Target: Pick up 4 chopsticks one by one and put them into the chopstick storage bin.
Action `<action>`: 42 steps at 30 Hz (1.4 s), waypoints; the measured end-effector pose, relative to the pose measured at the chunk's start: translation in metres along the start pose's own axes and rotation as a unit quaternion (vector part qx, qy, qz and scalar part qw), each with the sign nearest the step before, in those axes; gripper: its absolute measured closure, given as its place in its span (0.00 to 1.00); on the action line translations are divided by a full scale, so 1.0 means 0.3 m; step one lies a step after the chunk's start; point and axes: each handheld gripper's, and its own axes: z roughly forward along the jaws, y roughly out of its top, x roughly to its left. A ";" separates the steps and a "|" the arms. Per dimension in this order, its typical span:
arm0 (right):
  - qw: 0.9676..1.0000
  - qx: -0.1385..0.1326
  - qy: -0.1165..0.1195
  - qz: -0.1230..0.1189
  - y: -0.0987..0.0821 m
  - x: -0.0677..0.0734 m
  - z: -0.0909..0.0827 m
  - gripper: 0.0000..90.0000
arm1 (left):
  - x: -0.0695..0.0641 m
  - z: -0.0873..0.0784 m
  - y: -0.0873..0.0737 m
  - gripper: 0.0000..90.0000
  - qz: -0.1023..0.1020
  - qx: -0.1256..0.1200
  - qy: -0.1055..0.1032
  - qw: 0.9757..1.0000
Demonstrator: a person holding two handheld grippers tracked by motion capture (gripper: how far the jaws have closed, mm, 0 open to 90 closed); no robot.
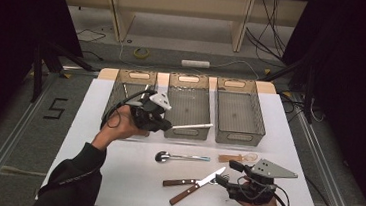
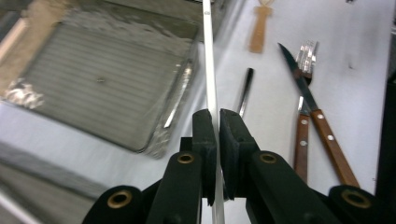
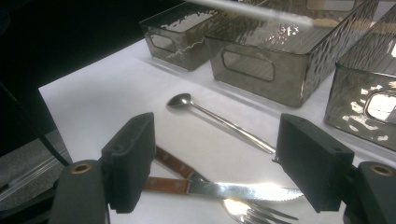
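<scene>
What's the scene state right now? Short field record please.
left gripper: shut on white utensil, held above the table near the middle bin
right gripper: open, nothing between the jaws, over the knife
bins: three clear bins in a row at the far side
on table: metal spoon, wooden spoon, knife crossed with fork

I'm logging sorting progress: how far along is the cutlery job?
Done: a pale utensil already seems to lie in the left bin. In hand: the left gripper holds a white stick-like utensil near the middle bin. Left on the table: metal spoon, wooden spoon, knife, fork. Right gripper waits open.
</scene>
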 end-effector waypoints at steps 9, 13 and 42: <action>1.000 0.000 0.000 0.000 0.000 0.000 0.000 0.33 | 0.136 -0.095 -0.095 0.94 -0.074 -0.029 0.050 0.996; 1.000 0.001 0.000 0.001 0.000 0.000 0.001 0.33 | 0.208 -0.112 -0.148 0.94 -0.117 -0.035 0.079 0.989; 1.000 0.000 0.001 0.002 0.000 -0.004 0.000 0.33 | 0.438 -0.048 -0.355 0.94 -0.277 -0.036 0.190 0.941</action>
